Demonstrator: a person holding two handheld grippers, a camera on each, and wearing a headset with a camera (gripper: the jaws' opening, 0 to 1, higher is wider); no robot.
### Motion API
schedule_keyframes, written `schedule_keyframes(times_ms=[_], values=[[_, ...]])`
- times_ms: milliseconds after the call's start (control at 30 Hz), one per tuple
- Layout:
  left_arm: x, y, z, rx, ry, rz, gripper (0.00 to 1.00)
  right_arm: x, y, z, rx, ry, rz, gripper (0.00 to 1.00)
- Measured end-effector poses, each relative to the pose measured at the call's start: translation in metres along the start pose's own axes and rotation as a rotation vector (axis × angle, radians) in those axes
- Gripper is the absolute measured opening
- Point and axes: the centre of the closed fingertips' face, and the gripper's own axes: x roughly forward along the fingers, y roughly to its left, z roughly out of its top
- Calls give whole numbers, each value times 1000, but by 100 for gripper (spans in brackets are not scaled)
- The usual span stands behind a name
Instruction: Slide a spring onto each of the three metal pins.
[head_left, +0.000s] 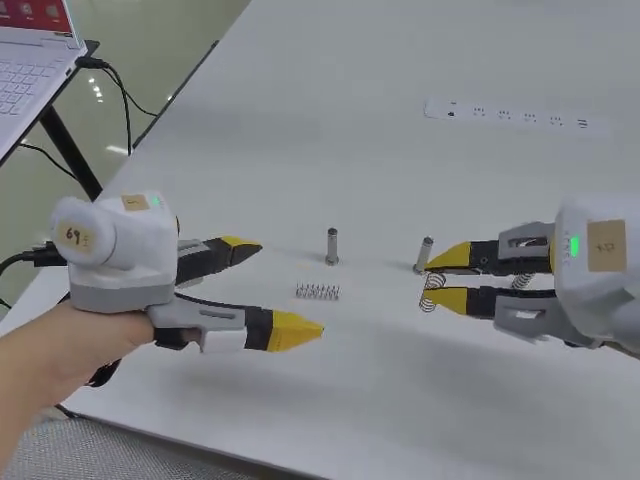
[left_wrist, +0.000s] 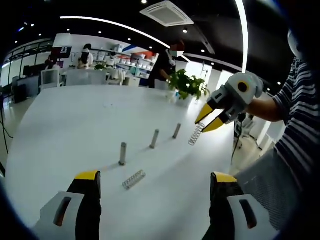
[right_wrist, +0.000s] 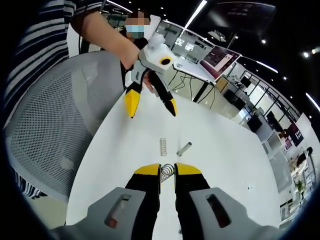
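Observation:
Two bare metal pins (head_left: 332, 245) (head_left: 424, 255) stand upright on the white table (head_left: 330, 90). In the left gripper view three pins stand in a row (left_wrist: 122, 153) (left_wrist: 154, 139) (left_wrist: 176, 131). A loose spring (head_left: 318, 291) (left_wrist: 133, 178) (right_wrist: 163, 146) lies flat in front of them. My right gripper (head_left: 445, 279) (right_wrist: 167, 169) is shut on another spring (head_left: 432, 291) (right_wrist: 166, 172) (left_wrist: 196, 134), held close beside the second pin. My left gripper (head_left: 272, 290) (left_wrist: 156, 176) hovers open, left of the loose spring, with nothing in it. A coil shape (head_left: 520, 282) shows between the right gripper's jaw bodies; I cannot tell what it is.
A white power strip (head_left: 515, 115) lies far back on the table. An open laptop (head_left: 30, 60) on a stand with cables sits off the table's left edge. A mesh chair (right_wrist: 55, 130) is by the near edge.

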Motion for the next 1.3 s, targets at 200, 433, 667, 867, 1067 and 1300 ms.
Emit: schedule_keyframes(times_ms=[200,433,667,867,1067,1300], values=[[-2,-5,0,47,-9,-33,98,3,-15,-6,63,-3,-40,7],[-5,3,2,43,-23,-24,98,2,-46,-20,128,30,-125,7],[-6,5,3,43,-32,-20,98,1,-72,-26,179,39,-178,7],[-8,5,4,31,-41,-17,98,7,-84,-28,202,45,-197,7],[-9,5,3,29,-38,-15,98,14,-88,-31,214,51,-200,7],[-10,6,2,26,-36,-8,98,20,-88,-39,245,60,-196,7]])
